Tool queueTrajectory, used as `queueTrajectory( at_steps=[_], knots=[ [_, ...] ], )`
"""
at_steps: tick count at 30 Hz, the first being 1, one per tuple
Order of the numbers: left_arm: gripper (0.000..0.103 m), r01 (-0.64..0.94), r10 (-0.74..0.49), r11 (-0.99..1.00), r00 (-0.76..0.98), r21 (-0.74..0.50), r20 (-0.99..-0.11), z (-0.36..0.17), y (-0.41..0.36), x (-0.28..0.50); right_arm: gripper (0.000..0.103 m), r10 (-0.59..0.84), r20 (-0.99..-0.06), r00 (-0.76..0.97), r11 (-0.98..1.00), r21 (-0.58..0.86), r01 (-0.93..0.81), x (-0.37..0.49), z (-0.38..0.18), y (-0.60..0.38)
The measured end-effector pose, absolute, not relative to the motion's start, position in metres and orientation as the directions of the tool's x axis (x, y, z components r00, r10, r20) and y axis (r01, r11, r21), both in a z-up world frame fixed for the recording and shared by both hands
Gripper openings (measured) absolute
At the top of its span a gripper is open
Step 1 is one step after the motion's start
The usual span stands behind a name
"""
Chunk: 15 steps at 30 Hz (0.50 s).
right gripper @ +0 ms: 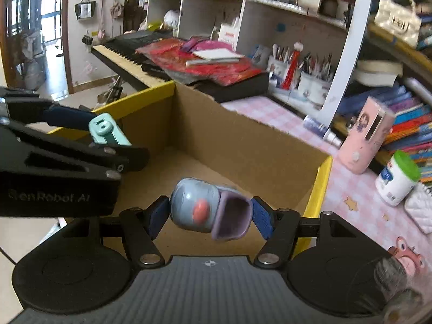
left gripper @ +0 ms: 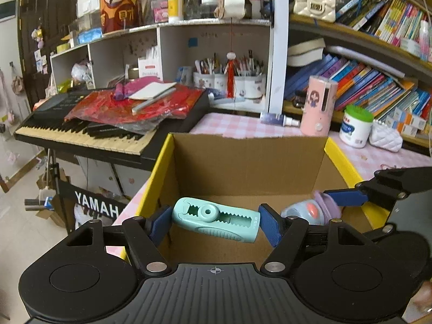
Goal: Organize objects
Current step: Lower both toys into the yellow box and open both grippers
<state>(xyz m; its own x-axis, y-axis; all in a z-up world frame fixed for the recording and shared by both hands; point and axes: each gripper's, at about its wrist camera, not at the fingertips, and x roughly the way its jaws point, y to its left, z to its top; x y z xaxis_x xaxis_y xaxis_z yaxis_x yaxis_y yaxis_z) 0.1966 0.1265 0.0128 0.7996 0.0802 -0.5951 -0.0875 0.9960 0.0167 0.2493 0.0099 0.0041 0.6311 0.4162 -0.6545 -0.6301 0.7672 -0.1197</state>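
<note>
Over the open cardboard box [left gripper: 243, 167], the left hand-held gripper [left gripper: 216, 222] clamps a mint-green toothed plastic piece [left gripper: 216, 220] endwise; its side reads "GenRobot.AI" in the right wrist view. The right hand-held gripper [right gripper: 209, 214] pinches a blue-and-purple toy [right gripper: 209, 209] above the box too. Beyond the box, the keyboard stand [left gripper: 94, 206] reads "YAMAHA".

Surface [left gripper: 243, 127]: pink/white check cloth. On it: open cardboard box [left gripper: 248, 167] w/ yellow flap edges, centre; pink cylinder [left gripper: 318, 105] upright behind box at right; spray bottle [left gripper: 279, 119] lying flat just left of cylinder; white tub w/ green lid [left gripper: 355, 127] and white quilted pouch [left gripper: 385, 138] touching, far right.
</note>
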Motion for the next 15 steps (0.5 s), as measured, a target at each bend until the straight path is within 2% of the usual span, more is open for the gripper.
queueTrajectory(
  at_steps=[5, 15],
  knots=[
    [0.070, -0.089, 0.090, 0.995, 0.777, 0.032, -0.623, 0.005, 0.120, 0.207, 0.063, 0.402, -0.729, 0.554, 0.722, -0.120, -0.682, 0.266, 0.001, 0.008],
    [0.070, -0.085, 0.100, 0.995, 0.759, 0.054, -0.643, -0.004, 0.110, 0.218, 0.063, 0.382, -0.754, 0.534, 0.677, -0.164, -0.717, 0.269, -0.002, 0.008]
  ],
)
